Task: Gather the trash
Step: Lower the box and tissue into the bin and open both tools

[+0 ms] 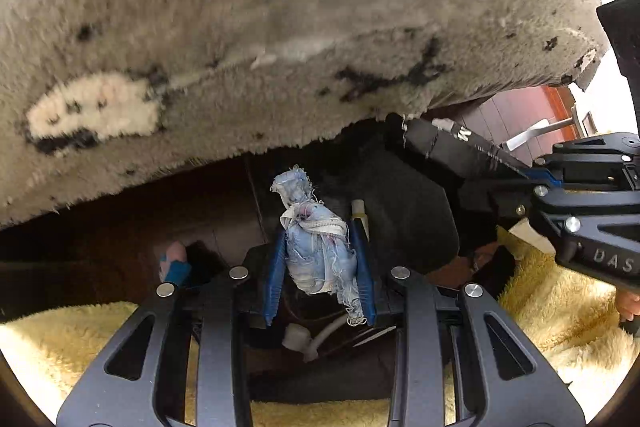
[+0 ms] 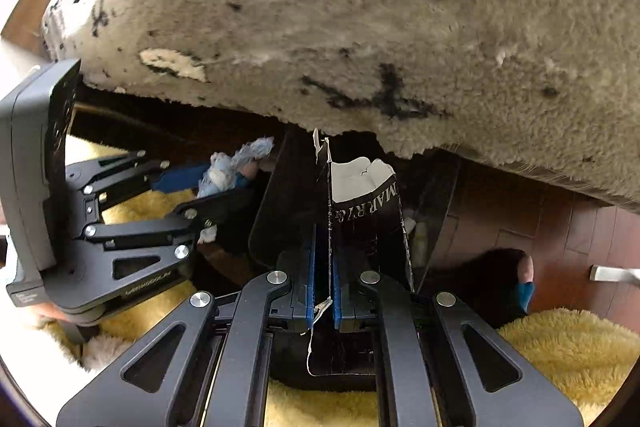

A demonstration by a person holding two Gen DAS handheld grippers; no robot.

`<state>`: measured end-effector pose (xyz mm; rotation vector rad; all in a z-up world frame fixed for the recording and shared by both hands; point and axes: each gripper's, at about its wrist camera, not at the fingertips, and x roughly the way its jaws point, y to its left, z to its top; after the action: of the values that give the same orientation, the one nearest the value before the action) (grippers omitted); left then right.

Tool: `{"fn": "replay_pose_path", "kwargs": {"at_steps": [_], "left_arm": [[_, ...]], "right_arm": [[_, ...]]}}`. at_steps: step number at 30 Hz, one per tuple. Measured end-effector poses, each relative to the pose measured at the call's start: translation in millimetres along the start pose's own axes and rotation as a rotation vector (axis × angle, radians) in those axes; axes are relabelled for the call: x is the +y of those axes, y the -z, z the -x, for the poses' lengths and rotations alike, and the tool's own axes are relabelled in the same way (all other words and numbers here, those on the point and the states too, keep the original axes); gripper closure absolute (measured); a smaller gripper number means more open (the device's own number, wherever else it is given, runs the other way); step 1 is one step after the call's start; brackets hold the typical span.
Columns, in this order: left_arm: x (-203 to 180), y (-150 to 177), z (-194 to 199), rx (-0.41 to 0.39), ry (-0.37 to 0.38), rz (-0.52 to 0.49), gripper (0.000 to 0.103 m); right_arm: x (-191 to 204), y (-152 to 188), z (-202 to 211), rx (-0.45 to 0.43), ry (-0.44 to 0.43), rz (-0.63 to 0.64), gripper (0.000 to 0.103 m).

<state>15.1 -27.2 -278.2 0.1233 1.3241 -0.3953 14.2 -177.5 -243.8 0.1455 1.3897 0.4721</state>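
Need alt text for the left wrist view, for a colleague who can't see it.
The left claw grips a frayed pale blue rag over a dark bin. At right, the right claw holds a flattened black carton. A grey speckled rug fills the top.

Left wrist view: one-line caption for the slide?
Left tool grips a frayed pale-blue rag wad above a dark bin, shaggy grey rug beyond.

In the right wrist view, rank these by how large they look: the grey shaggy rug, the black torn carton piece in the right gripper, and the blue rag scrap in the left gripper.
1. Grey shaggy rug, fills the upper half.
2. Black torn carton piece, clamped in the right gripper; nearness to the camera inflates it.
3. Blue rag scrap, held by the left gripper.
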Motion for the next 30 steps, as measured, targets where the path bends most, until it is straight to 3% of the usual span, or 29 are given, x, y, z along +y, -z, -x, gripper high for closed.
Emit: {"fn": "replay_pose_path", "kwargs": {"at_steps": [8,20,27,28,30], "left_arm": [[1.6,0.1,-16.0,0.054,0.05,0.02,0.074],[-0.6,3.9,-18.8,0.049,0.064,0.015,0.071],[-4.4,-0.7,1.7,0.011,0.03,0.004,0.043],[-5.1,-1.5,7.1,-0.002,0.022,0.001,0.036],[-4.9,-4.0,18.8,-0.031,0.01,0.0,0.028]], "right_arm": [[-9.4,1.3,-11.5,0.011,0.008,-0.037,0.095],[-10.1,-12.1,-13.1,-0.005,0.009,-0.054,0.092],[-14.3,-16.3,-3.4,-0.033,0.042,-0.076,0.091],[-13.9,-16.0,-0.3,-0.041,0.055,-0.077,0.087],[-13.6,-16.1,9.5,-0.07,0.08,-0.081,0.053]]}}
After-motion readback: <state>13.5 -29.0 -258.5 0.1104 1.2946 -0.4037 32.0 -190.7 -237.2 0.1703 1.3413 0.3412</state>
